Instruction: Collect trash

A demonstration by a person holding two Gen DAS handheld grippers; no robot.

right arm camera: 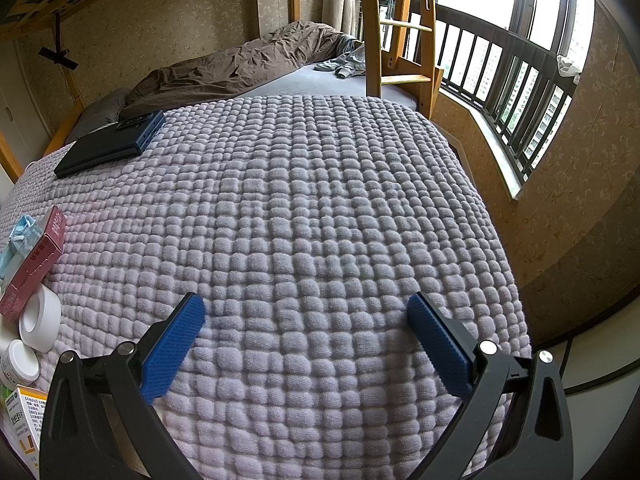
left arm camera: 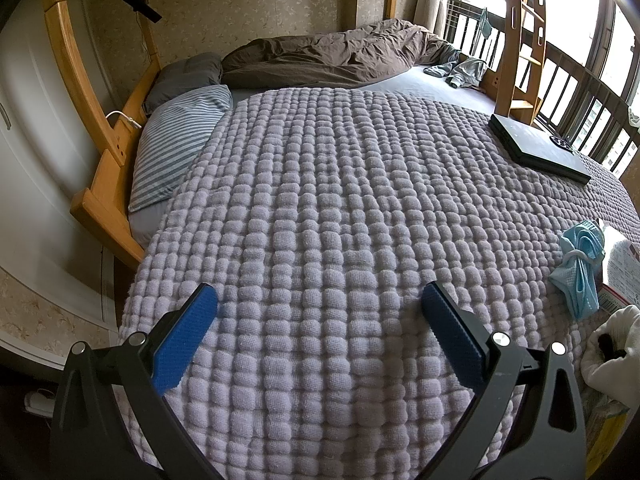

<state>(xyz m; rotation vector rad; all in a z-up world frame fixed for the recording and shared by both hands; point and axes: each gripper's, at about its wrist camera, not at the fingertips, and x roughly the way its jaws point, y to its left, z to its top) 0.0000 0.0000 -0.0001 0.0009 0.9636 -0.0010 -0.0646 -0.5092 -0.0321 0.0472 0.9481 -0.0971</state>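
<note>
Both grippers hover over a lilac quilted blanket (left arm camera: 320, 208) on a bed. My left gripper (left arm camera: 320, 304) is open, nothing between its blue pads. Far to its right lie a crumpled light-blue face mask (left arm camera: 580, 264) and a printed box (left arm camera: 620, 268). My right gripper (right arm camera: 306, 312) is open too, with bare blanket (right arm camera: 320, 200) between its fingers. Left of it sit the blue mask (right arm camera: 20, 236), a pink-red carton (right arm camera: 34, 268), a white tape roll (right arm camera: 40, 316), a white-capped bottle (right arm camera: 20, 362) and a yellow-white box (right arm camera: 26, 416).
A dark laptop-like case (left arm camera: 536, 148) lies on the blanket, seen with a phone (right arm camera: 140, 126) on it in the right wrist view. Brown duvet (left arm camera: 328, 54), striped pillow (left arm camera: 176, 136), wooden ladder (right arm camera: 404, 36), window railing (right arm camera: 504, 76). A white-gloved hand (left arm camera: 612, 344) shows at the right edge.
</note>
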